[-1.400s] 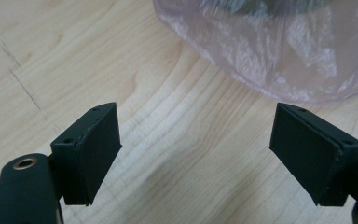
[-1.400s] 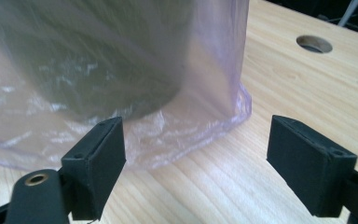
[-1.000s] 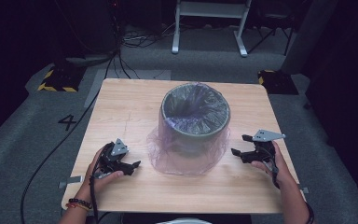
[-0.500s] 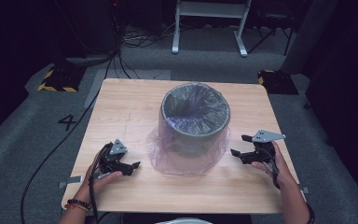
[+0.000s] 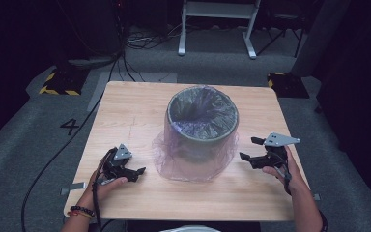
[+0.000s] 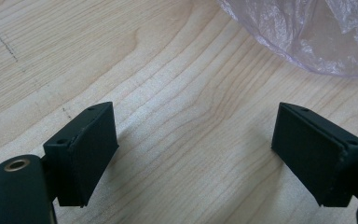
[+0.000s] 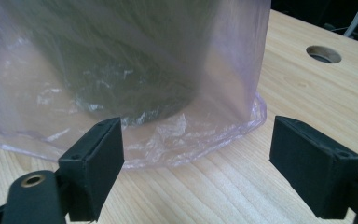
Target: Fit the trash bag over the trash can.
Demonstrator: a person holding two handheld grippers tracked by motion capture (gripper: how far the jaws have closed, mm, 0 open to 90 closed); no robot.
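Sitting nearest the person's edge of the wooden table (image 5: 125, 111), the left gripper (image 5: 134, 172) rests low by the near-left corner with its jaws spread wide and nothing between them; in the left gripper view it's just bare wood grain between the two black pads (image 6: 93, 149), with the crinkled hem of the bag up in the far corner, close but not touching. Over on the other side, the right gripper (image 5: 249, 153) is held a bit above the tabletop, jaws also wide apart and empty, pointing in toward the bin from its right. The right gripper view looks straight at the lower wall of the bin, with the plastic hem bunched on the wood just past the pads (image 7: 98, 158), and I can't see any contact there either. Between the two grippers, around the middle of the table, stands the grey round trash bin (image 5: 202, 126). It's upright, long axis vertical, mouth facing straight up. A thin purple see-through bin liner (image 5: 188, 164) is pushed down inside it, folded over the rim and draped down the outside all the way to the table, where it flares out in a loose skirt around the base. Farther back, past the table's far edge, there's grey carpet, some black cables (image 5: 130, 46) and the white legs of a stand (image 5: 217, 29).
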